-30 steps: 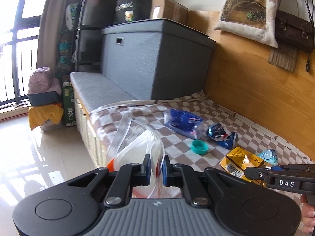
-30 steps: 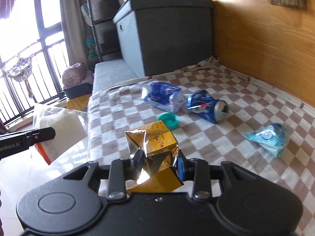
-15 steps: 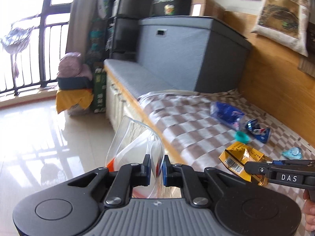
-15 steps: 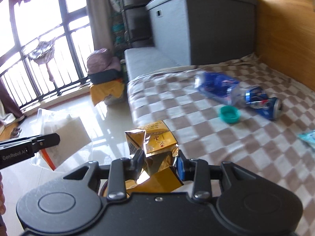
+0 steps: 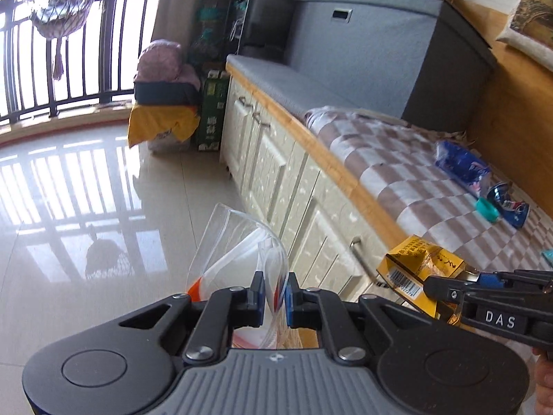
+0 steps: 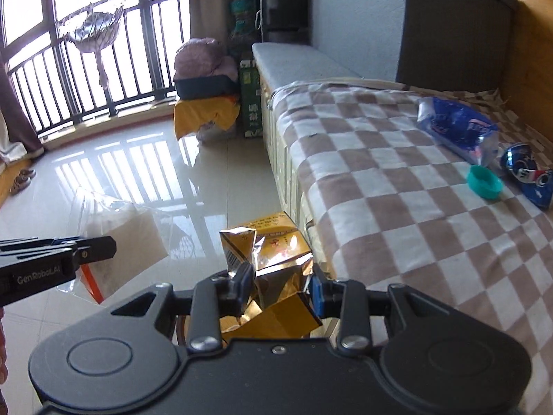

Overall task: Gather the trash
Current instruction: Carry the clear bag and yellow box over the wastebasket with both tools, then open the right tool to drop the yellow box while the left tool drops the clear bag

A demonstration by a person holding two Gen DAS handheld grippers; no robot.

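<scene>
Clear plastic bag (image 5: 238,252) pinched at its rim by the left gripper (image 5: 274,294), hanging over the glossy floor (image 5: 103,190) at lower centre of the left view — something white with an orange-red corner inside, not clear what. Same bag at lower left of the right view (image 6: 117,231), beside the left gripper's dark finger (image 6: 90,247).

Crumpled gold foil packet (image 6: 273,259) clamped in the right gripper (image 6: 280,285), jaws narrowed onto it — yellow print, creased shiny folds, a barcode on one flap. Seen at lower right of the left view (image 5: 420,269), just off the front edge of the bench (image 5: 304,207), beside the bag and apart from it.

Still lying on the checkered blanket (image 6: 397,186), right side of frame: blue wrapper (image 6: 456,128), teal cap (image 6: 484,181) just below it, crushed blue can (image 6: 528,173) touching the far right edge. Grey storage box (image 6: 397,17) upper right, against the wooden wall.

Open tiled floor across the left half, up to the balcony railing (image 6: 86,79) upper left; yellow-draped bundle (image 6: 204,114) at the bench's far end.
</scene>
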